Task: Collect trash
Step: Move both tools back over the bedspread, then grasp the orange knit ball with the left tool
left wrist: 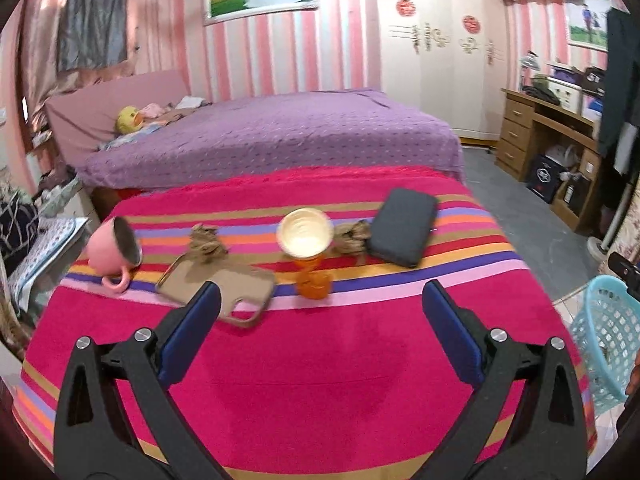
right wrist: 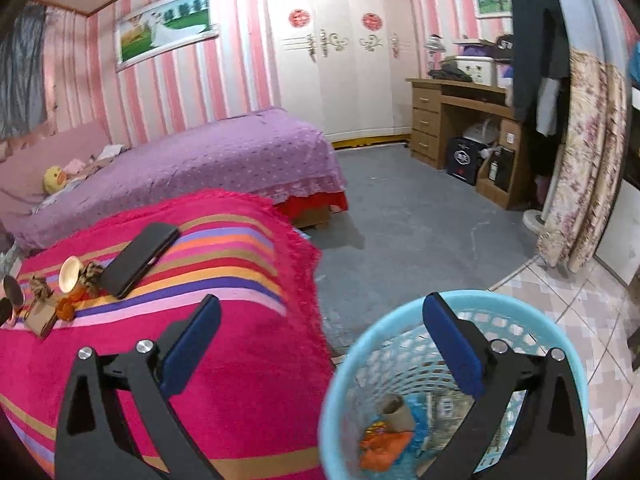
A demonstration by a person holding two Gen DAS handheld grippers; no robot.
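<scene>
Left tongs (left wrist: 322,300): spread wide, empty, held above the striped blanket (left wrist: 304,380). Right tongs (right wrist: 322,316): spread wide, empty, right finger over the blue laundry-style basket (right wrist: 348,364).

Trash on the blanket, left wrist view:
- Crumpled brown paper (left wrist: 205,243) at 11 o'clock from the left tongs, touching the far edge of a tan phone case (left wrist: 224,286).
- Second crumpled brown paper (left wrist: 352,236) at 1 o'clock, between a cream-rimmed orange cup (left wrist: 306,236) and a dark flat case (left wrist: 403,226).
- Pink mug (left wrist: 114,250), tipped on its side, at 10 o'clock.

Basket contents, right wrist view: cardboard tube (right wrist: 396,410), orange wrapper (right wrist: 380,448), other scraps. Basket on the floor just beside the blanket's right edge.
</scene>
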